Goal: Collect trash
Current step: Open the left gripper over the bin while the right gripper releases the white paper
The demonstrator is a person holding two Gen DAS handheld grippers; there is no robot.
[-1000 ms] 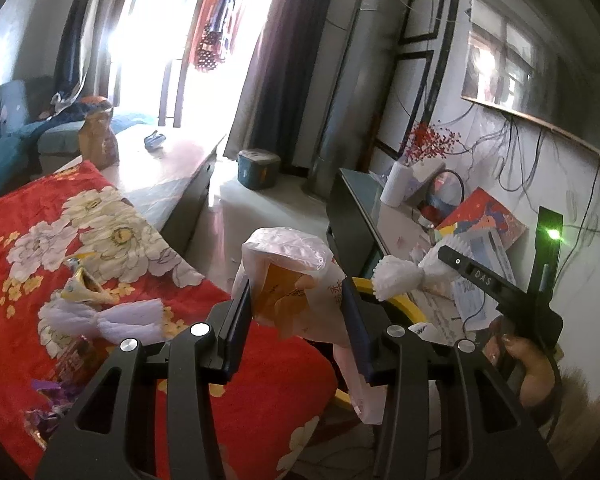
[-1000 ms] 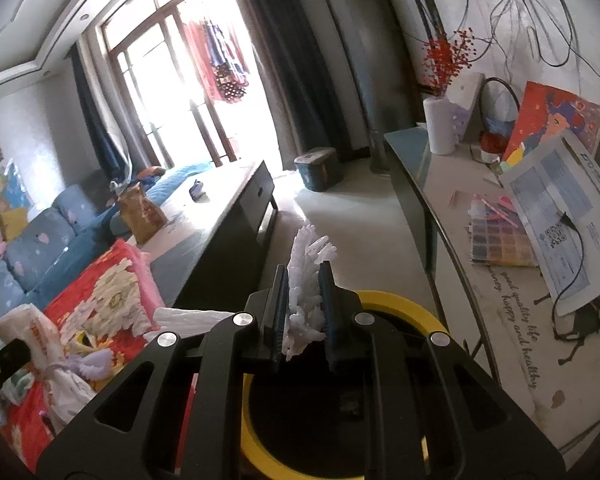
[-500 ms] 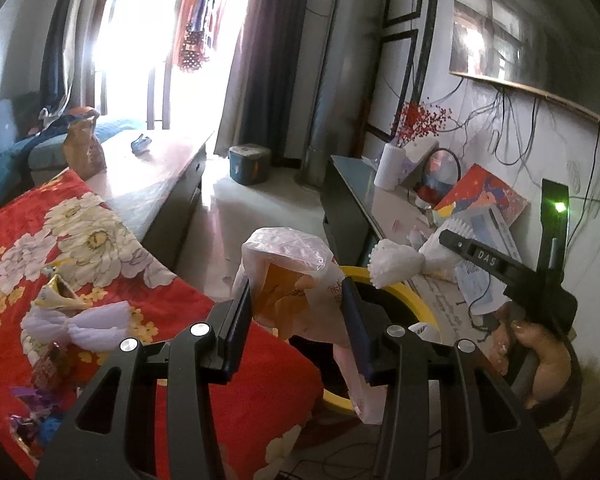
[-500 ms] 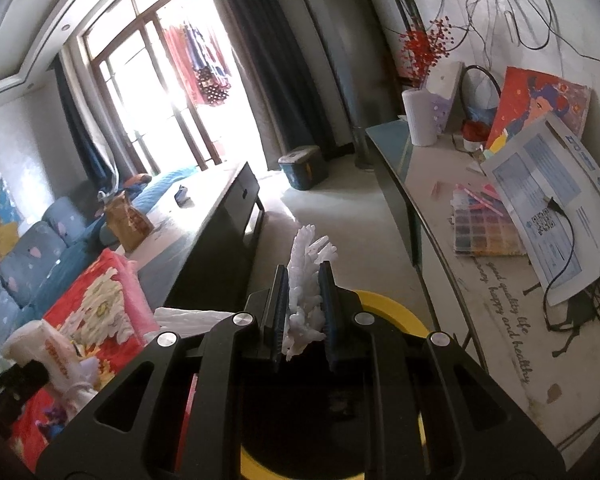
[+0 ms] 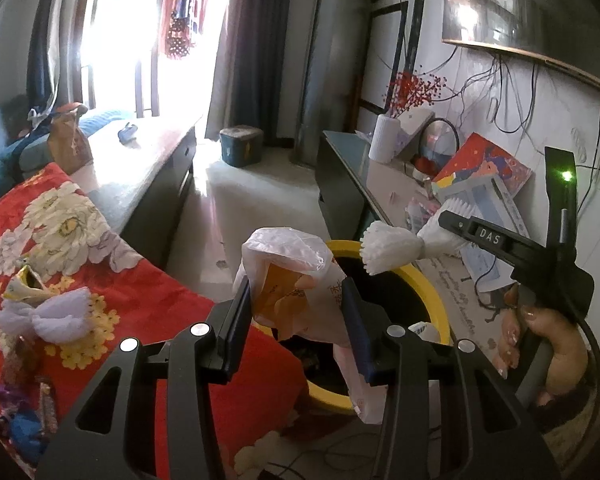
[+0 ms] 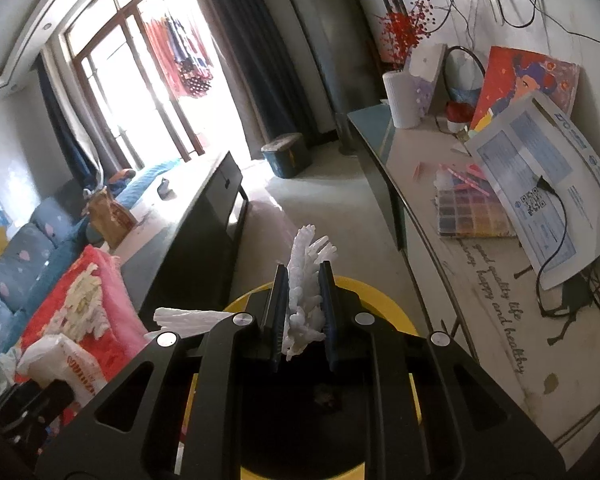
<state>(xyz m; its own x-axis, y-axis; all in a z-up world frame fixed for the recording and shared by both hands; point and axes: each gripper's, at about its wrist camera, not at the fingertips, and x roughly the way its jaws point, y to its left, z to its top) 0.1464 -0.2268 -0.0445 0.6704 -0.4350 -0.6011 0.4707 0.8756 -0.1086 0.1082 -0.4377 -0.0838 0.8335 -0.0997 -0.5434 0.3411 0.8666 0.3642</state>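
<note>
My left gripper (image 5: 298, 300) is shut on a crumpled white plastic bag (image 5: 296, 276) with orange print, held above the near rim of a yellow-rimmed trash bin (image 5: 428, 292). The right gripper (image 6: 303, 300) is shut on a white frilly paper wrapper (image 6: 306, 280), directly over the same bin (image 6: 376, 300). In the left wrist view the right gripper (image 5: 452, 236) comes in from the right in a person's hand (image 5: 540, 336), its wrapper (image 5: 388, 246) hanging over the bin's far side. In the right wrist view the plastic bag (image 6: 60, 360) appears at lower left.
More trash lies on a red floral cloth (image 5: 140, 300) at left: a white frilly wrapper (image 5: 48, 314), a gold wrapper (image 5: 24, 280), dark wrappers (image 5: 24, 380). A cluttered side table (image 6: 480, 260) runs along the right wall. A dark cabinet (image 6: 204, 232) stands behind the bin.
Both grippers have moved forward and lower toward the bin, which now sits larger and closer beneath them. Both grips are unchanged.
</note>
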